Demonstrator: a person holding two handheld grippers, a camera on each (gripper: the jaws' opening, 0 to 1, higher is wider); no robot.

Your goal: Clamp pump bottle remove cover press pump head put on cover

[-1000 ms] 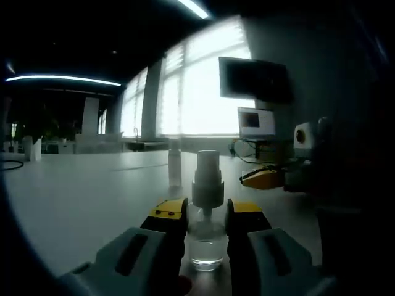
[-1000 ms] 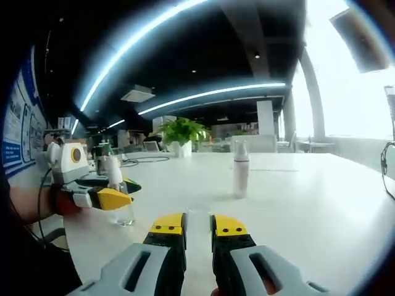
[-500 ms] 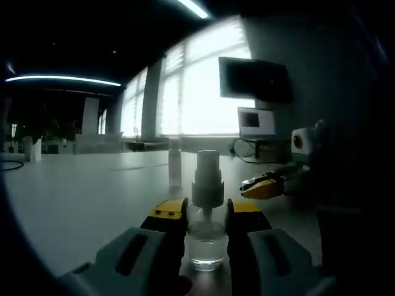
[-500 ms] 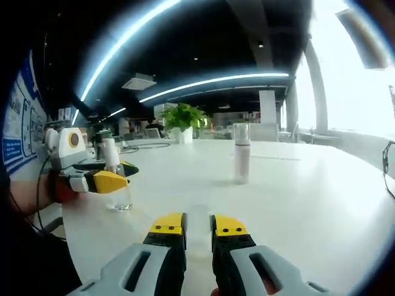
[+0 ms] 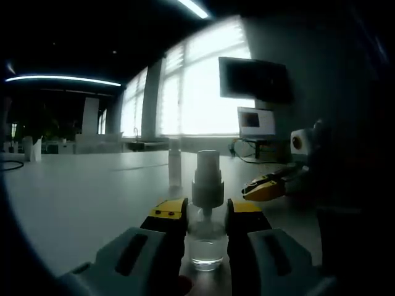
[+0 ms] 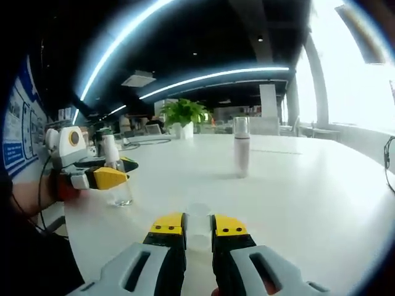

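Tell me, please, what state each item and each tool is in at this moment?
Pump bottle: upright on the table, clamped, pump head bare.
Left tool: shut on the pump bottle.
Right tool: jaws nearly together, holding nothing, above the table.
Second bottle: upright, standing alone farther off.
Potted plant: upright at the far end.

— Where does the left gripper view look from?
— Low over the table (image 5: 74, 203), very near the pump bottle (image 5: 207, 213), facing the windows.
— And the right gripper view?
— Farther back, facing the room; both views share that bottle (image 6: 117, 176).
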